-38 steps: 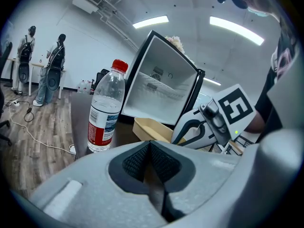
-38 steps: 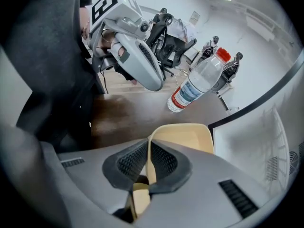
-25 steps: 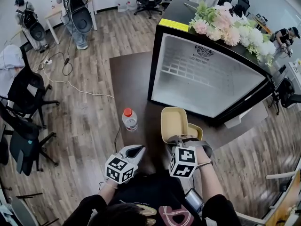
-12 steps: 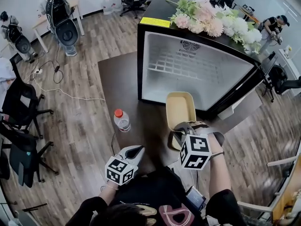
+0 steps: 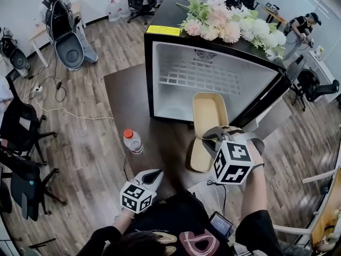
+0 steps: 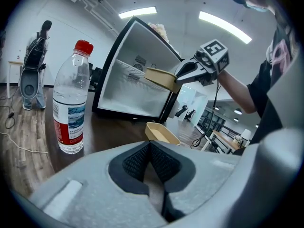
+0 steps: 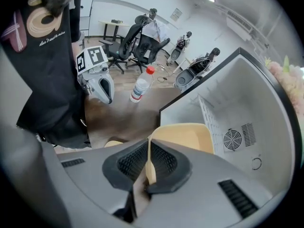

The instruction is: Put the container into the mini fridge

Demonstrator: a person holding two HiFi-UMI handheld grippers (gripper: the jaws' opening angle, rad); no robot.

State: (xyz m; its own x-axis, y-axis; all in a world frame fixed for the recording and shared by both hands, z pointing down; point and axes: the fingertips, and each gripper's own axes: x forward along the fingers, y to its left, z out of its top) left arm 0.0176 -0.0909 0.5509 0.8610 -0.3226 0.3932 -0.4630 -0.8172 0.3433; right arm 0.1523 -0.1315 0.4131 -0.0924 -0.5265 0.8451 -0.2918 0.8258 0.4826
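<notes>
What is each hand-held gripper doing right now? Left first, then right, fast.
Left hand-held gripper: closed, nothing between the jaws.
Right hand-held gripper: closed on the rim of the beige container, lifted off the table.

The empty tan rectangular container (image 5: 209, 112) is hanging in the air, pinched at its near rim by the right gripper (image 5: 212, 138), just before the black mini fridge (image 5: 213, 79), which is standing open and empty.
</notes>
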